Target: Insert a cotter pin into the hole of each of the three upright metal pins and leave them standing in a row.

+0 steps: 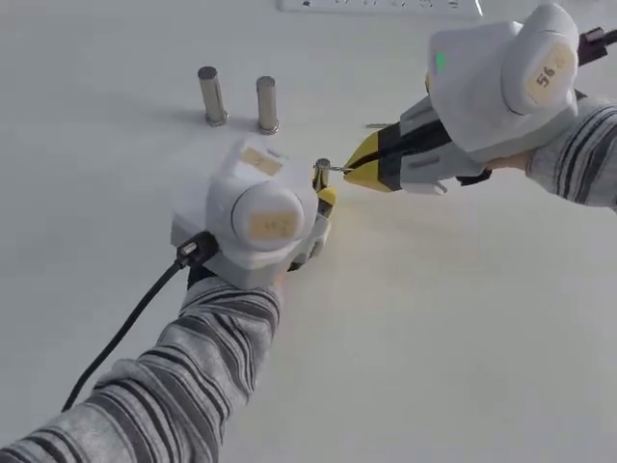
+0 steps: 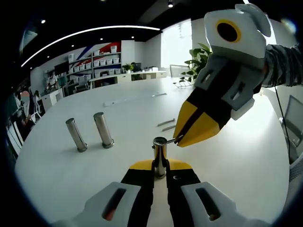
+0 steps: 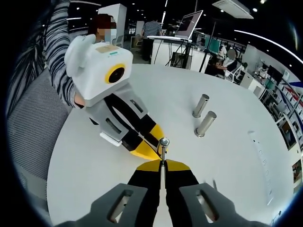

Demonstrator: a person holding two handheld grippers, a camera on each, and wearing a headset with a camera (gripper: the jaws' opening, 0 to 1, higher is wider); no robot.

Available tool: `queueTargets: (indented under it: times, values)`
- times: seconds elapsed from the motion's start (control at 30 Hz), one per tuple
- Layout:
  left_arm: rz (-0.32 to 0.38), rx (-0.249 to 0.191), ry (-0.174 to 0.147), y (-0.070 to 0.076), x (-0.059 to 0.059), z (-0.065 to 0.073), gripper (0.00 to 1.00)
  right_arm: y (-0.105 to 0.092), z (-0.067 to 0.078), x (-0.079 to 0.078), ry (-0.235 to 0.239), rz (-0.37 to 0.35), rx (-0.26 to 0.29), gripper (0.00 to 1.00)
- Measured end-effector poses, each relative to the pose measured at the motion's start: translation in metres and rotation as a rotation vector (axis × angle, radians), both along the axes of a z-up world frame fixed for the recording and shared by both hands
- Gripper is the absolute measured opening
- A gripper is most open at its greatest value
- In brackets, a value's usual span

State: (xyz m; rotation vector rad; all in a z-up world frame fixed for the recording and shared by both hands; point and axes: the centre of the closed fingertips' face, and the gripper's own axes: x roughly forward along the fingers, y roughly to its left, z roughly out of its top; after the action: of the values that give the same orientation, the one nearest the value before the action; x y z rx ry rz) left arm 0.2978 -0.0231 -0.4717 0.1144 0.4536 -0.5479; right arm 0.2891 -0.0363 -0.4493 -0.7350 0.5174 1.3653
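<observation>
At a white counter, a person in striped sleeves works a gripper in each hand. The left gripper is pressed together on the lower shaft of an upright metal pin. The right gripper, its jaws pinched on a thin cotter pin, has the wire's tip at the side of the pin's head. The insertion looks barely begun. Done well, it calls for the left gripper to hold the metal pin plumb with its hole facing the wire, and for the right gripper to push straight and level so the wire does not bend. Three metal pins are on show: the held one, plus a second pin and a third pin standing free side by side, well apart from it. Three cotter pins can be counted: the one held, a spare cotter pin and another spare lying beyond on the counter.
</observation>
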Motion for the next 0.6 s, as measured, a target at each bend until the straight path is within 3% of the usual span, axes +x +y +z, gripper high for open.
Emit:
queueTargets:
  times: [0.17,0.43,0.6]
  values:
    - [0.003,0.003,-0.002,0.0,0.0,0.0,0.05,0.006,0.002,-0.002,0.006,0.009,0.03,0.0]
    - [0.011,-0.005,0.005,0.0,0.001,-0.001,0.05,0.011,0.0,0.001,-0.034,0.03,-0.007,0.0]
    - [0.011,-0.008,0.007,-0.001,0.001,-0.002,0.05,0.011,0.0,0.001,-0.033,0.027,-0.004,0.0]
